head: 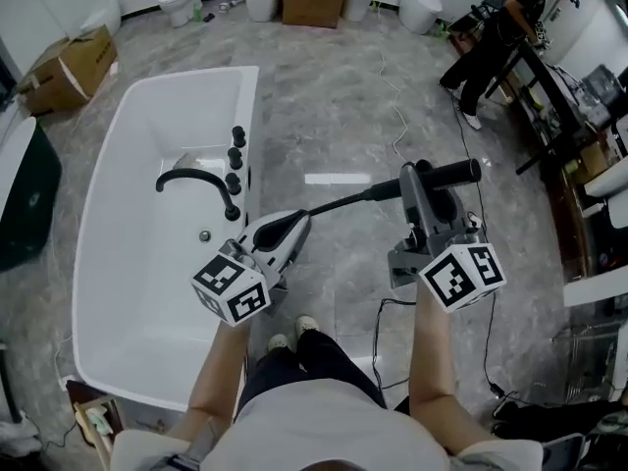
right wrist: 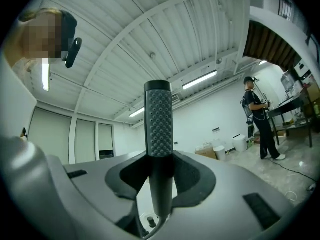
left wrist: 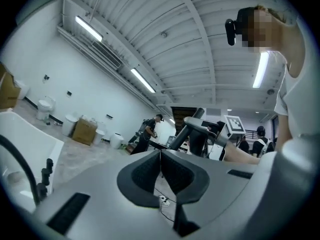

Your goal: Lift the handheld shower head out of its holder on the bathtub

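Shower head [head: 453, 174] looks lifted out, beside the bathtub [head: 118, 292], clamped in the right gripper [head: 420, 173]. The left gripper [head: 297, 221] is closed and empty. Next, hold it steady.

Left gripper [head: 294, 226] out front, jaws together, empty; right gripper [head: 420, 180] alongside, jaws tight on shower head handle [right wrist: 158, 119].

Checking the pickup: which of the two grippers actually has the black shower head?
The right gripper: its jaws are clamped on the dimpled black shower head, which stands up between them. The left gripper has its jaws pressed together with nothing between them.
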The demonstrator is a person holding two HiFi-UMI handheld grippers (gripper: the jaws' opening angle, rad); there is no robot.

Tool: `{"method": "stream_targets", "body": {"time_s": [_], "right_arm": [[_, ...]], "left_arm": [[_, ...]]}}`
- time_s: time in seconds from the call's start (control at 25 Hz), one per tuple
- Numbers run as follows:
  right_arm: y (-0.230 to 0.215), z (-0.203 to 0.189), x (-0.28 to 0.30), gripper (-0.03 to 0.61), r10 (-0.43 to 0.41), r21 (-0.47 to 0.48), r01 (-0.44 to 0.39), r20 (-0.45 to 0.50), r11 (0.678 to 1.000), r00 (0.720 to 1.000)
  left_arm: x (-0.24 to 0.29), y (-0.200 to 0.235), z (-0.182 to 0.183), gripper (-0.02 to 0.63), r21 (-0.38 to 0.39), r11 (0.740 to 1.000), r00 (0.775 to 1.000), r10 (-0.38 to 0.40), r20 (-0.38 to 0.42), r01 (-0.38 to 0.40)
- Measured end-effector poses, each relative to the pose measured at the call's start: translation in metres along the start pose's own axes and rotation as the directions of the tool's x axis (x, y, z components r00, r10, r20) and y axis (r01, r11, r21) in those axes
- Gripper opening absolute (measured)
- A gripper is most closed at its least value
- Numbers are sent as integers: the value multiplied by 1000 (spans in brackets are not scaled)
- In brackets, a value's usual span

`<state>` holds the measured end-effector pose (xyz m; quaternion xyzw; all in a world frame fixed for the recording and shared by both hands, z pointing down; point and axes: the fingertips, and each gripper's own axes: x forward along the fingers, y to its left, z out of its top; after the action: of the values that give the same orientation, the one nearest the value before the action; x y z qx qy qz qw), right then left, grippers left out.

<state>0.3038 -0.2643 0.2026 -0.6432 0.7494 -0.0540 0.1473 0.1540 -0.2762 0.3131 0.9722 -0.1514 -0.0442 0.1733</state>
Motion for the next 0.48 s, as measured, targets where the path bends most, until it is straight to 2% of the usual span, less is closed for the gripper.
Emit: {"method": "stream_targets", "body": {"time_s": [0.12,0.28,0.48], "right_arm": [[-27,25,-28,137,-68,5,68,34,998,997],[-56,44,-65,137,-160,-21,162,78,987,984],[-77,59,-95,137,-245,-42,250,100,967,964]], "left_arm": [[15,-21,0,12,32,994,993,-102,-50,104],[32,-36,-5,12,85,981,981,-168,-92,176],[53,-58,-10,12,77,964,962,-245,-122,255]]}}
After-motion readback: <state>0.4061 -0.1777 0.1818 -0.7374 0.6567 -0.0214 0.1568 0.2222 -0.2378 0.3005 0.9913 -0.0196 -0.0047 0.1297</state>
